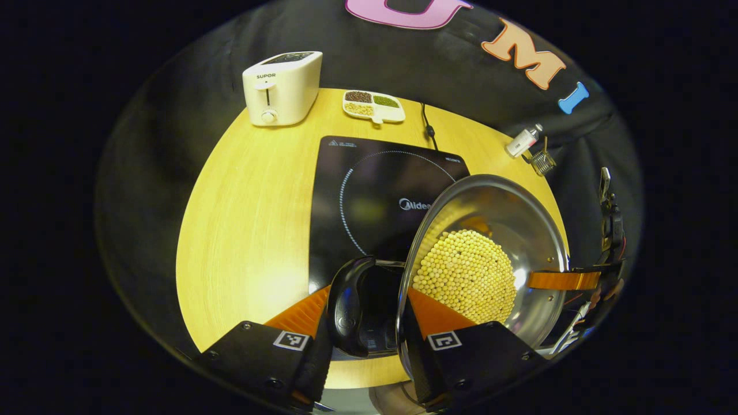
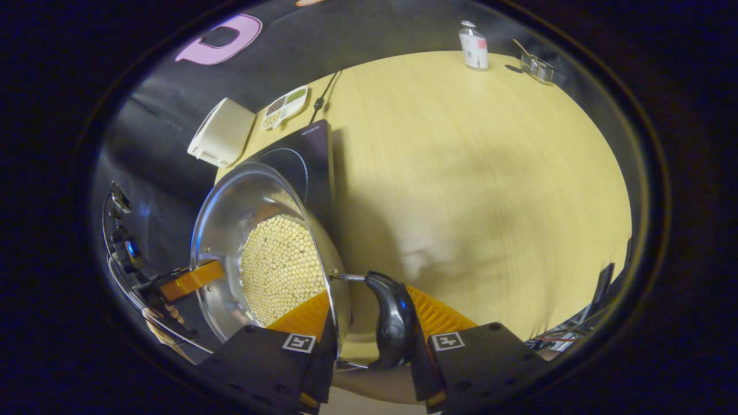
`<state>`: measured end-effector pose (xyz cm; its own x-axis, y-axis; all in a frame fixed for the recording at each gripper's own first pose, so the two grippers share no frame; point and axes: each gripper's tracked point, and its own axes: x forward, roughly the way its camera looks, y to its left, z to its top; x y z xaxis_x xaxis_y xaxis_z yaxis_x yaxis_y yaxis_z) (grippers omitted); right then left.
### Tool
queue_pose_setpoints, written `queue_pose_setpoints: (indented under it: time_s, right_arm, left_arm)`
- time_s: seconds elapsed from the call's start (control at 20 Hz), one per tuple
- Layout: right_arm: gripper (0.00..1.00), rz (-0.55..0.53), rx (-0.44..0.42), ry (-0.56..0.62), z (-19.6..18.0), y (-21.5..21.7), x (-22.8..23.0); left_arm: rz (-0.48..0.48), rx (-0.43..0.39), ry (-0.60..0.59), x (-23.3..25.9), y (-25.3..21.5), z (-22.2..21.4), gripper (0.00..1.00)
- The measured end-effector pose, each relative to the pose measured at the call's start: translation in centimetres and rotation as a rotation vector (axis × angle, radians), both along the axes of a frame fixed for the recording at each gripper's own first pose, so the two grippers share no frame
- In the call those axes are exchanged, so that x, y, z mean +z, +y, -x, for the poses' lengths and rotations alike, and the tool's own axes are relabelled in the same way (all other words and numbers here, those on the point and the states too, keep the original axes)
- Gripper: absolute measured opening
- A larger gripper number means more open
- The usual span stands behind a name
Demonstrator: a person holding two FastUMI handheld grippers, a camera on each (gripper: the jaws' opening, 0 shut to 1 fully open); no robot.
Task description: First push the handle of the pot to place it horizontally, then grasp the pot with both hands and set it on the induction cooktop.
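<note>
A steel pot point(image 1: 496, 207) point(image 2: 242, 196) with pale round beans point(image 1: 467, 276) point(image 2: 279, 265) in it hangs between both grippers. My left gripper point(image 1: 369, 291) is shut on one black side handle point(image 1: 349, 305), with one finger inside the rim. At the opposite rim my right gripper point(image 2: 369, 294) is shut on the other black handle point(image 2: 392, 320) in the same way. The black induction cooktop point(image 1: 369, 184) point(image 2: 300, 155) lies just beyond the pot, which overlaps its near right corner in the left gripper view. The pot's base is hidden.
On the round wooden table point(image 1: 248, 219) point(image 2: 473, 173), a white toaster point(image 1: 281, 86) point(image 2: 222, 138) and a divided dish of grains point(image 1: 373, 105) point(image 2: 283, 106) stand behind the cooktop. A small bottle point(image 1: 523, 141) point(image 2: 473, 45) and a wire holder point(image 1: 542, 162) point(image 2: 537, 68) sit at the far edge.
</note>
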<state>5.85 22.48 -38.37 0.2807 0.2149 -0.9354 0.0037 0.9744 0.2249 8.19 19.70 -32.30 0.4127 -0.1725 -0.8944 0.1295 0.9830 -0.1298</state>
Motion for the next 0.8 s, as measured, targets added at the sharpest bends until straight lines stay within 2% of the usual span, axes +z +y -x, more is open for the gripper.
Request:
queue_pose_setpoints:
  time_s: [0.05, 0.15, 0.2, 0.55, 0.8]
  right_arm:
    - [0.58, -0.001, 0.006, 0.001, -0.5, 0.6, -0.1]
    - [0.58, 0.0, 0.015, -0.002, -1.7, 1.7, -0.2]
    - [0.52, 0.004, 0.021, -0.008, -2.3, 2.3, -0.2]
    - [0.52, 0.036, 0.063, -0.048, -7.0, 5.4, 0.5]
    - [0.52, 0.031, 0.049, -0.046, -9.4, 6.2, 0.0]
  left_arm:
    - [-0.006, 0.0, -0.005, 0.0, 0.5, -0.4, 0.6]
    - [-0.009, 0.009, -0.016, 0.1, 1.6, -1.3, 0.6]
    - [-0.009, 0.015, -0.019, 0.0, 2.0, -1.7, 0.6]
    - [0.011, 0.057, -0.065, -0.1, 4.1, -5.6, 0.6]
    - [-0.002, 0.06, -0.095, -0.3, 4.6, -8.0, 0.6]
